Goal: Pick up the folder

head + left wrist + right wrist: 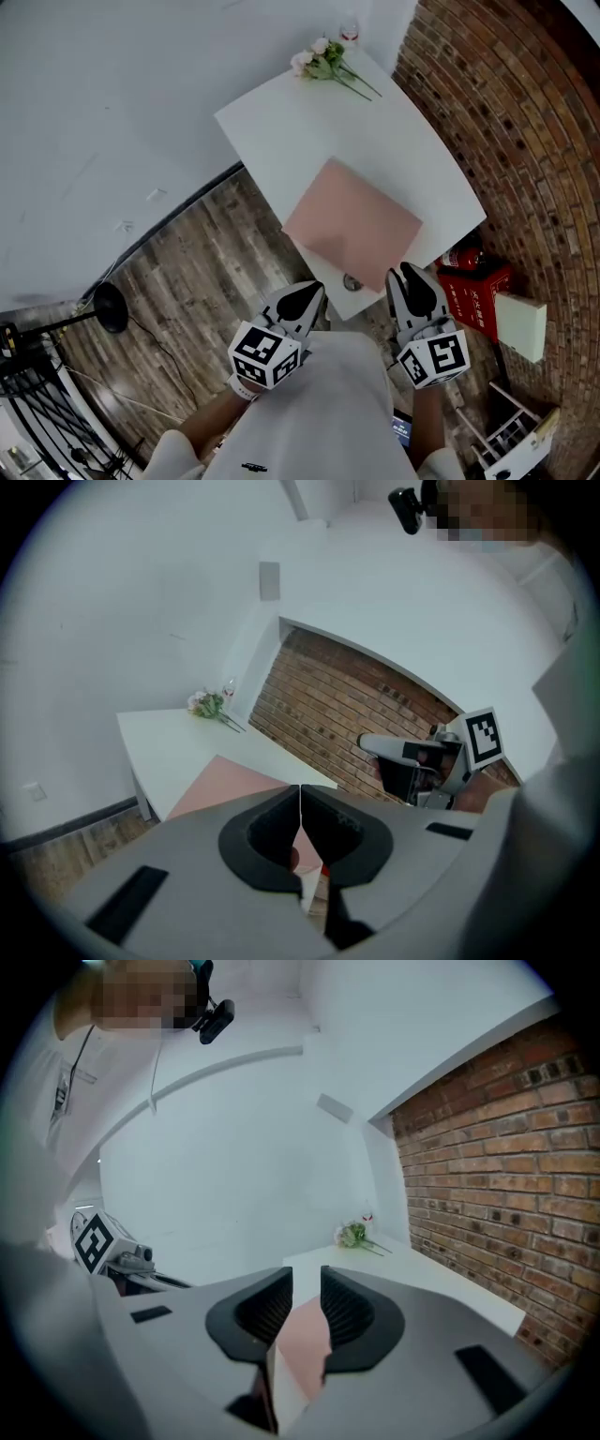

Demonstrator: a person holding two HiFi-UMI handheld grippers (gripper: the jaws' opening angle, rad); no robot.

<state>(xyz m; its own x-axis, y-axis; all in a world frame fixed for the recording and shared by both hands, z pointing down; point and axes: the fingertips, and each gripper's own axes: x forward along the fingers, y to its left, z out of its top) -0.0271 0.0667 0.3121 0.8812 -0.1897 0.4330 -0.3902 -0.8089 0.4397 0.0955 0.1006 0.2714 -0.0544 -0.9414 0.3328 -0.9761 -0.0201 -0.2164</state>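
now left tool (314, 289) closed, right tool (401, 274) slightly parted, seemingly empty, near pink folder (356, 225).

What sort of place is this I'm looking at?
Probably an indoor studio or office corner: a white table with a pink folder and flowers, a brick wall, wood-plank flooring.

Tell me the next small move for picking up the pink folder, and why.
Probably bring the right gripper forward to the near edge of the folder, opening its jaws a little wider. They stand slightly apart and empty, neither gripper touches the folder yet, and the left gripper is shut.
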